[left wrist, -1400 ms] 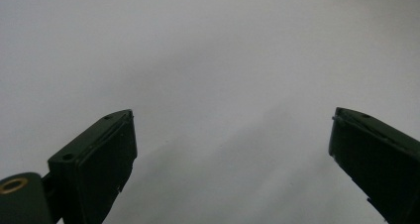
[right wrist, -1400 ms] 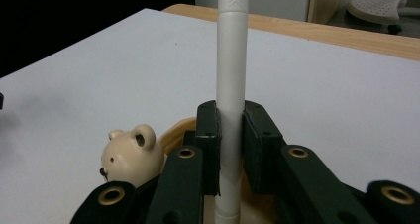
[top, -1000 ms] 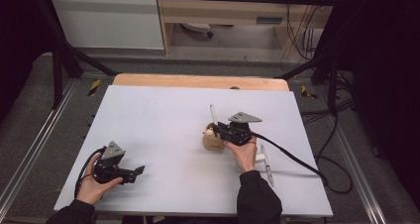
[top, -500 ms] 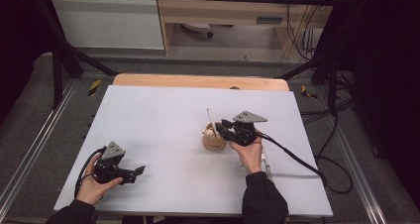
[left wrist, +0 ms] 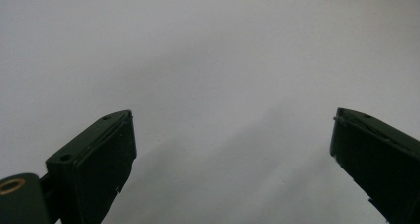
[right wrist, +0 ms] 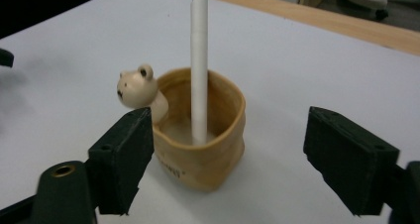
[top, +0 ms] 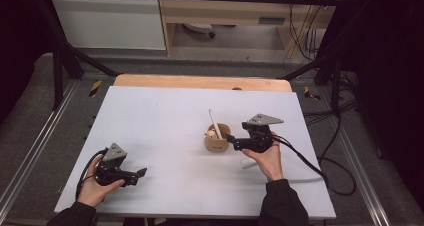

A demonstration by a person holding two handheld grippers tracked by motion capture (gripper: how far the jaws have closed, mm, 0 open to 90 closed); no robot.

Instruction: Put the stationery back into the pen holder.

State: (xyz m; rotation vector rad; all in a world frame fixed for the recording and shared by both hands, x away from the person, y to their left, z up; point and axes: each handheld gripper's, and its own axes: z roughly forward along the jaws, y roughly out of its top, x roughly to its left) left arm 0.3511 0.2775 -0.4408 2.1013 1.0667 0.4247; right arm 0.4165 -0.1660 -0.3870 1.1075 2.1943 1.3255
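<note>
I see the small tan ceramic cup with a frog-head figure on its rim standing upright on the white counter, with a white paper-wrapped straw propped inside it and rising past the rim. My right gripper sits just beside the cup, aimed at it, its jaws spread wide on either side of the cup and touching nothing. My left gripper rests well apart from the cup, low over bare counter, jaws likewise wide open and empty.
</note>
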